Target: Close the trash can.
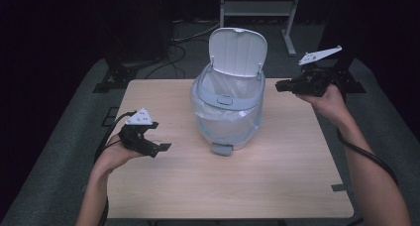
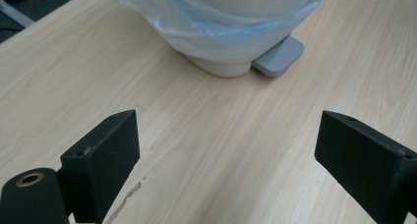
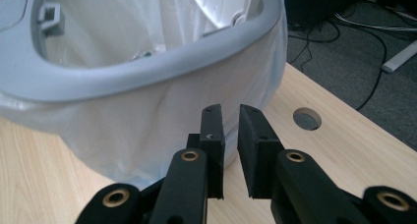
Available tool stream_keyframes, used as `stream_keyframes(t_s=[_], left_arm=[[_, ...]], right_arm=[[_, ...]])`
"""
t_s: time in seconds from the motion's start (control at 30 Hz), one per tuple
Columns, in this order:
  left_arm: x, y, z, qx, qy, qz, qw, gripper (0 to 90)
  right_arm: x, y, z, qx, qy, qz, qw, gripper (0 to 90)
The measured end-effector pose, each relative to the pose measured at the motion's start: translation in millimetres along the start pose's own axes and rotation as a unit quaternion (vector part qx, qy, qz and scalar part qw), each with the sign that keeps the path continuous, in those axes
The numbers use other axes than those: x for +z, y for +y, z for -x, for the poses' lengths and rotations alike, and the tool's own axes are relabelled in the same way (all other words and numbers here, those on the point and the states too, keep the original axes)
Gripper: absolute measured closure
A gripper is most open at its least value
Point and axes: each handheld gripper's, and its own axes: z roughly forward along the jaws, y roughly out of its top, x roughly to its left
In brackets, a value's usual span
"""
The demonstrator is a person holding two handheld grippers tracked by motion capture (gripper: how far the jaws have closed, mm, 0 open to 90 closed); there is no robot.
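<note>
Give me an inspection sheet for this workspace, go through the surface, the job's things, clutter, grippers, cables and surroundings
Surface: light wooden table, bare around the bin; a round hole near one corner.
Job's things: white pedal bin, lid raised upright, clear plastic liner draped over the outside below the grey rim; grey pedal faces the person.
Clutter: nothing seen.
Grippers: left hand-held gripper open and empty, low over the table; right hand-held gripper nearly closed, nothing between the jaws, beside the bin's rim.
Cables: one trails from each gripper; more lie on the floor behind.
Surroundings: dark room, grey carpet, metal frame legs behind.
</note>
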Motion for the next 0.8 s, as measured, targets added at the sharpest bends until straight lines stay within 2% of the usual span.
stream_keyframes(t_s=[0.33, 0.6, 0.67, 0.8], left_arm=[[13.3, -18.6, 3.5, -0.015, 0.0, -0.01, 0.9998, 6.8], [20.0, -31.5, 5.3, -0.022, -0.006, -0.018, 0.9996, 6.7], [20.7, -31.8, 6.0, -0.017, 0.001, -0.028, 0.9995, 6.7], [20.5, -32.0, 8.3, -0.018, -0.005, -0.023, 0.9996, 6.7]], right_arm=[[9.7, 17.7, 14.3, 0.012, 0.014, 0.004, 0.9998, 87.0], [17.3, 26.7, 20.3, 0.02, 0.005, 0.007, 0.9998, 86.7], [17.6, 29.8, 22.9, 0.024, 0.005, 0.008, 0.9997, 86.6], [17.3, 37.4, 28.3, 0.031, 0.003, 0.016, 0.9994, 86.8]])
